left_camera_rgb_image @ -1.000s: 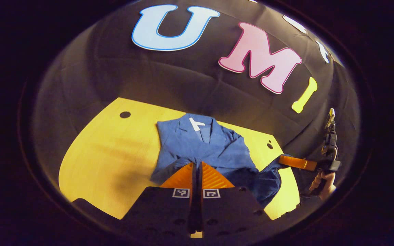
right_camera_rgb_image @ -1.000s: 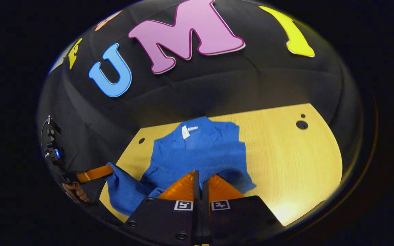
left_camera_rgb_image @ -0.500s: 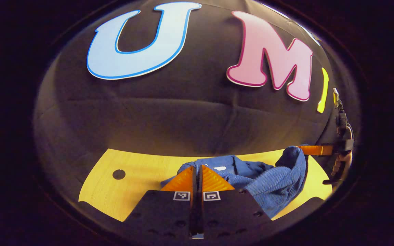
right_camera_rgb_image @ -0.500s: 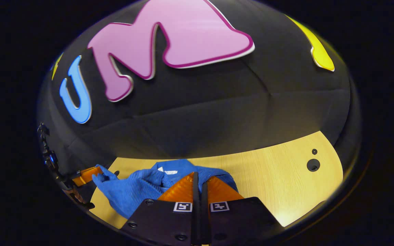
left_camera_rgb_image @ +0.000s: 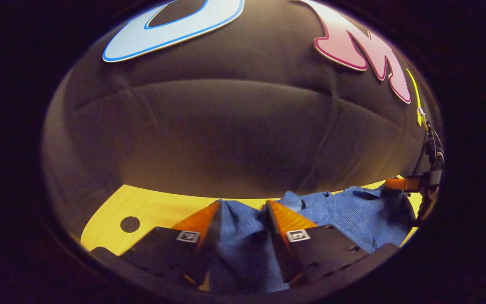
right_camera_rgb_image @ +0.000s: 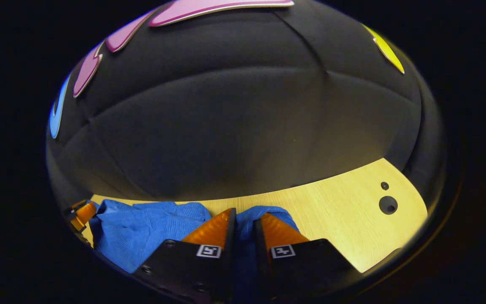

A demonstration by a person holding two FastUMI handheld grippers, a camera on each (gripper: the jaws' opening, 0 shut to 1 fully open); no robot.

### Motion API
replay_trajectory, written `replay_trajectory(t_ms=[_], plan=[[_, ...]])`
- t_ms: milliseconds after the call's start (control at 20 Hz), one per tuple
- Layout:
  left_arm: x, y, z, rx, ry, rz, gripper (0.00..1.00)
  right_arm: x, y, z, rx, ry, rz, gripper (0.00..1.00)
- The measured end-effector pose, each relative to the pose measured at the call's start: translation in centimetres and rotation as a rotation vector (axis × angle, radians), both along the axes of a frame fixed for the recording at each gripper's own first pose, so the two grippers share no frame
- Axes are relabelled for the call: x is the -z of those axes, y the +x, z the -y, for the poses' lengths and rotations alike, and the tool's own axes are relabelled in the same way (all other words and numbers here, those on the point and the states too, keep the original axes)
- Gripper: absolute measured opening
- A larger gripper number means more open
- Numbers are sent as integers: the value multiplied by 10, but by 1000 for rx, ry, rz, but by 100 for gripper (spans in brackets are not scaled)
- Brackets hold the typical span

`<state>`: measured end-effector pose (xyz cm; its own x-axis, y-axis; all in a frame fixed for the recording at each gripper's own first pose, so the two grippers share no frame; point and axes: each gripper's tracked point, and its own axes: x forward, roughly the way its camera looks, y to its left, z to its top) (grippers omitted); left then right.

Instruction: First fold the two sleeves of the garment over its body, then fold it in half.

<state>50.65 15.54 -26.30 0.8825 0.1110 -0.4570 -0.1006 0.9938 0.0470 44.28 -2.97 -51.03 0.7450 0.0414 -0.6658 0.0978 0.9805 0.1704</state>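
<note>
Lying bunched low on the desk [right_camera_rgb_image: 336,202], the garment [left_camera_rgb_image: 344,211] sits between the left gripper [left_camera_rgb_image: 241,211]'s released jaws, while the right gripper [right_camera_rgb_image: 245,217]'s jaws, slightly parted, may drag cloth back and spoil the fold.

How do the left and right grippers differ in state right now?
The left gripper has its fingers spread wide with blue garment cloth lying loose between them; the right gripper stands only narrowly parted, a thin fold of cloth in the gap. The left looks fully released; whether the right's fingers press the cloth is unclear. Both sit low over the wooden table, at the garment.
</note>
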Motion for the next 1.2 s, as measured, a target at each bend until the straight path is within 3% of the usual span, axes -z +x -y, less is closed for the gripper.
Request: replay_trajectory(t_ms=[50,200,450,550,650,800,950,1200], plan=[[-9,-3,-1,-24,25,26,88,-5,-2,-3,-19,-21,18,45],[-38,-21,8,-32,35,125,88,-31,-18,5,4,-107,98,97],[-117,-103,49,65,6,300,87,-141,-59,6,122,-35,401,100],[-161,-149,65,116,-9,406,87,-191,-91,0,122,-20,494,98],[-207,-197,70,122,-19,567,85,-223,-127,6,166,-75,519,97],[-240,-275,68,117,-12,673,84,-278,-179,3,146,-82,560,97],[-250,-343,64,44,6,633,84,-331,-243,-2,107,-139,645,97],[-242,-471,72,8,-124,583,81,-391,-357,-25,-4,-179,675,98]])
